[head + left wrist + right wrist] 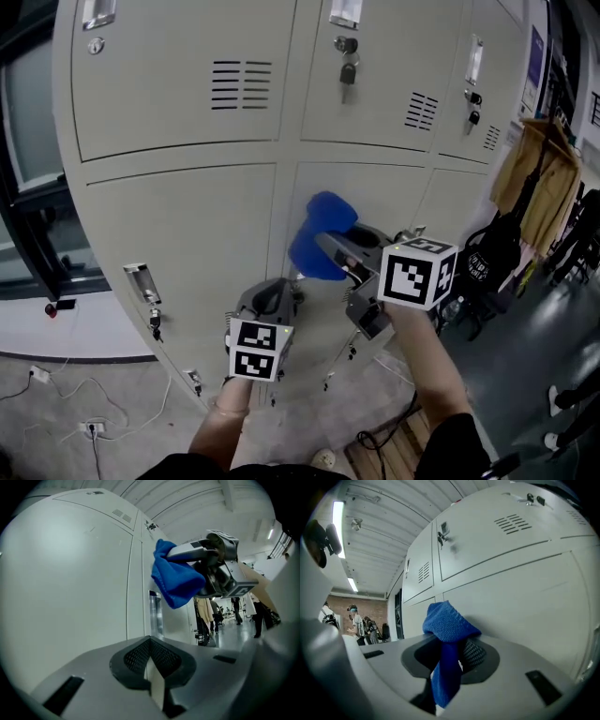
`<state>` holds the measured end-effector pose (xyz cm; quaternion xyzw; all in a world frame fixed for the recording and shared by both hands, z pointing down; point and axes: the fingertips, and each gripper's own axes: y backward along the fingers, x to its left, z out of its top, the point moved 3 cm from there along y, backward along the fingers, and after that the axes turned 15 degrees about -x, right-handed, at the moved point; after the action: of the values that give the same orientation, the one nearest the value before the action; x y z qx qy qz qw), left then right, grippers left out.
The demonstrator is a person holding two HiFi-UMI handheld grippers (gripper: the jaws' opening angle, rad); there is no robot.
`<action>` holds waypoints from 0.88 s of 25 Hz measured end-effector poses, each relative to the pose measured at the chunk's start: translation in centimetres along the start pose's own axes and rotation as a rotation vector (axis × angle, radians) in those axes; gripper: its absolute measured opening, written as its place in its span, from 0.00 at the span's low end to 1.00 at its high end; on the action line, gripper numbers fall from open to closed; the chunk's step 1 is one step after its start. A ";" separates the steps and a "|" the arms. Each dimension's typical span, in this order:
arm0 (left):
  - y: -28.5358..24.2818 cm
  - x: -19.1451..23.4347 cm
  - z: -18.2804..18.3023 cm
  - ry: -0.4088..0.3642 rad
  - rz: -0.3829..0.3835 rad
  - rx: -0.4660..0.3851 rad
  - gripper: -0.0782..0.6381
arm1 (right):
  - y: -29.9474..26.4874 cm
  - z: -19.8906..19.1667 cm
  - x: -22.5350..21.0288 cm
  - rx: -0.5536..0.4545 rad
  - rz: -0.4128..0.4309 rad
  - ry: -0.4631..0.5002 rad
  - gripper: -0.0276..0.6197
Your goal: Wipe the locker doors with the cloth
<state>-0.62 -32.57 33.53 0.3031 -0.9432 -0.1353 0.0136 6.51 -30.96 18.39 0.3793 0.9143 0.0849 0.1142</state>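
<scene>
Head view: right gripper (332,247) holds the bunched blue terry cloth (328,214) near the upper edge of a lower beige metal locker door (384,192); contact is probable but unclear.
Left gripper view: left gripper (151,662) fingers together, empty.
Right gripper view: fingers clamped on a cloth fold. The pinch looks thin, so wiping drag could pull it free.

Right gripper (330,247) holds a blue cloth (322,221) near the left edge of a lower locker door (398,199); left gripper (279,291) hovers below it.
</scene>
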 end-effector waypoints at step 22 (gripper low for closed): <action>-1.7 -4.7 -0.3 0.080 -0.042 -0.028 0.12 | 0.8 -1.2 -5.1 0.032 0.016 0.018 0.19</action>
<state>4.20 -31.25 33.65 0.3277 -0.9334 -0.1365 0.0524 10.17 -34.11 20.48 0.3875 0.9135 0.0744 0.0992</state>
